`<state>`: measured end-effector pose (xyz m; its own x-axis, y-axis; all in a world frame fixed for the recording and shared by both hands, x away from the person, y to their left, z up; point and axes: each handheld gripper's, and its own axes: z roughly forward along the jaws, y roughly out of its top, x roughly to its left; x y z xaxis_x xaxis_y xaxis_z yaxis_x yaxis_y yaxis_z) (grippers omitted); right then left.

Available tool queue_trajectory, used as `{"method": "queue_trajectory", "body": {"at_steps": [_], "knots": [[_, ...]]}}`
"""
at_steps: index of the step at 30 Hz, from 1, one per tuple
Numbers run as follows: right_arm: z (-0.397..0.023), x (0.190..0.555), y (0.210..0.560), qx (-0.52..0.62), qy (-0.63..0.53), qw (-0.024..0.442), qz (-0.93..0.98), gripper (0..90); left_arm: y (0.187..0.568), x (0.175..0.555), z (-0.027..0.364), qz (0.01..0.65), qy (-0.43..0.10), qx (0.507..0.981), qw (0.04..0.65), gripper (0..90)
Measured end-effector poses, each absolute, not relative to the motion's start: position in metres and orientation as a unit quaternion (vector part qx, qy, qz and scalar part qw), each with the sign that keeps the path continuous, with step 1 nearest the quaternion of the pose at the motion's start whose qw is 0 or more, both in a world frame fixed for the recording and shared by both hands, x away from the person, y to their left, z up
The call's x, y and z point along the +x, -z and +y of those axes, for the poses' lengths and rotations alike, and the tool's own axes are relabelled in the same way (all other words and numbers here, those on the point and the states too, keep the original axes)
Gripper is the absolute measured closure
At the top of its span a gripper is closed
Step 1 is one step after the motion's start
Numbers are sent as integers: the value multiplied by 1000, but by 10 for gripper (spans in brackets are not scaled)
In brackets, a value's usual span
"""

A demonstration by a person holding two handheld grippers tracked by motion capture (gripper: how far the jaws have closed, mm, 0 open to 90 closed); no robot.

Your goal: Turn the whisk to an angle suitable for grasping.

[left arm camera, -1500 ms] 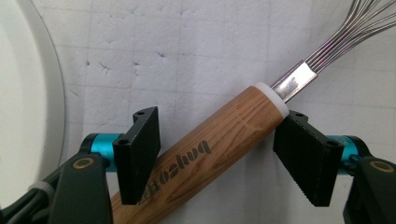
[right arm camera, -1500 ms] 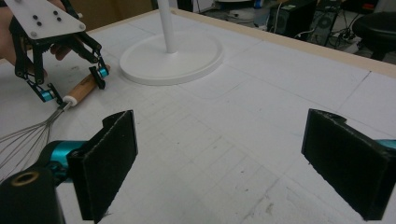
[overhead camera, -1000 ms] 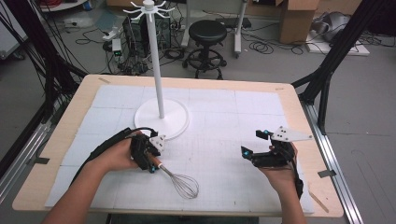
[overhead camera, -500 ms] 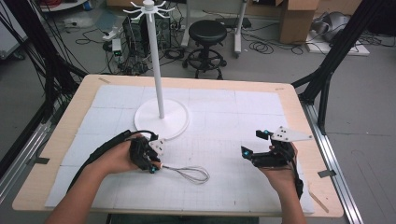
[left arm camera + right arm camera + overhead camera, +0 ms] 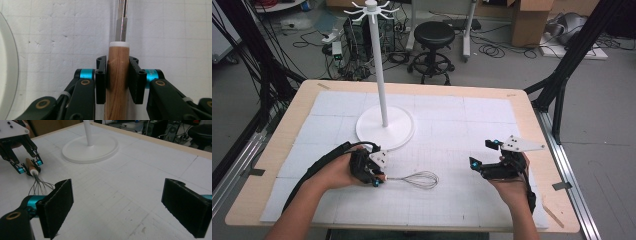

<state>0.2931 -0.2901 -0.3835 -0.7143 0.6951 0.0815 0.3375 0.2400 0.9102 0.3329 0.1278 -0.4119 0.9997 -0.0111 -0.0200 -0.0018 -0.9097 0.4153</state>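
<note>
A wire whisk [image 5: 422,179] with a wooden handle [image 5: 118,72] lies on the white mat, its wire head pointing right. My left gripper [image 5: 379,178] is shut on the handle. In the left gripper view both pads [image 5: 100,80] press its sides just below the white collar, and the jaws have just been closing on it. My right gripper [image 5: 481,153] hovers over the mat to the right of the whisk, open wide with nothing between its fingers. The right gripper view shows its gripper [image 5: 122,205] open, with the whisk [image 5: 40,185] and the left gripper [image 5: 28,167] farther off at the left.
A white stand [image 5: 384,127] with a round base and a tall pole topped by hooks rises at the mat's back middle, just behind the left hand. The wooden table edge [image 5: 557,165] runs close beside the right hand. Cables, a stool and boxes sit on the floor beyond.
The whisk has swung from pointing down and to the right to pointing straight right, and the left gripper's jaws have closed on its handle. The right hand has stayed put.
</note>
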Motion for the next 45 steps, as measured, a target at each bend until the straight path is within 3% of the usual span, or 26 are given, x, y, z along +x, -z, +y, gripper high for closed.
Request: {"method": "queue_trajectory", "body": {"at_steps": [1, 8, 19, 33, 36, 45], "knots": [[-290, 293, 384, 336, -517, 173, 768, 93, 413, 333, 128, 1, 17, 977, 214, 700], [-291, 294, 384, 336, -517, 175, 768, 93, 412, 335, 140, 22, 33, 969, 245, 474], [-289, 294, 384, 337, -514, 173, 770, 93, 404, 330, 157, 31, 54, 957, 282, 402], [-288, 294, 385, 337, -511, 174, 772, 93, 419, 329, 153, 30, 52, 964, 259, 523], [-288, 294, 385, 337, -511, 174, 772, 93, 419, 326, 152, 23, 48, 962, 267, 642], [-289, 293, 384, 338, -513, 174, 770, 93, 420, 320, 144, -1, 14, 961, 277, 685]]}}
